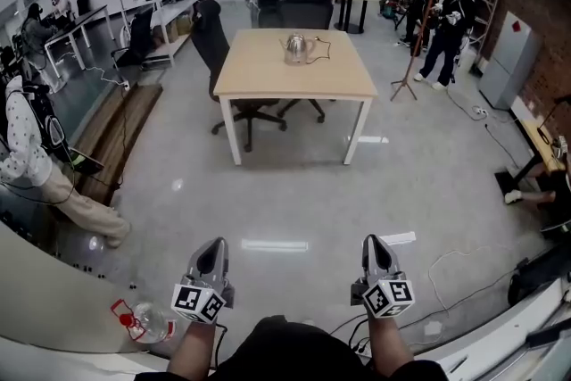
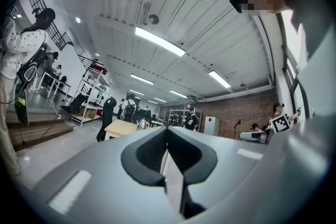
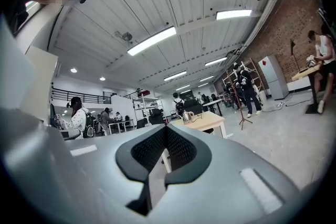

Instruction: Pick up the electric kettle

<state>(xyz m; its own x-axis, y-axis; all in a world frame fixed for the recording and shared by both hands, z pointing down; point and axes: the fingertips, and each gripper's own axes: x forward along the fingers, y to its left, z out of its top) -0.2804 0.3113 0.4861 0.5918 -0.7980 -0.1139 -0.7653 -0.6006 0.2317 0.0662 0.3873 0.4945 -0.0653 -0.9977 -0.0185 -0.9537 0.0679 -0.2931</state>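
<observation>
A shiny steel electric kettle stands on a light wooden table far ahead across the floor, with a cord trailing to its right. It shows tiny in the left gripper view as the kettle and in the right gripper view as the kettle. My left gripper and right gripper are held low near my body, both shut with nothing between the jaws. A wide stretch of grey floor lies between them and the table.
Black office chairs stand at the table's left and far sides. A tripod stand and a standing person are to the right. A seated person and a wooden bench are at the left. A plastic bottle lies near my left arm.
</observation>
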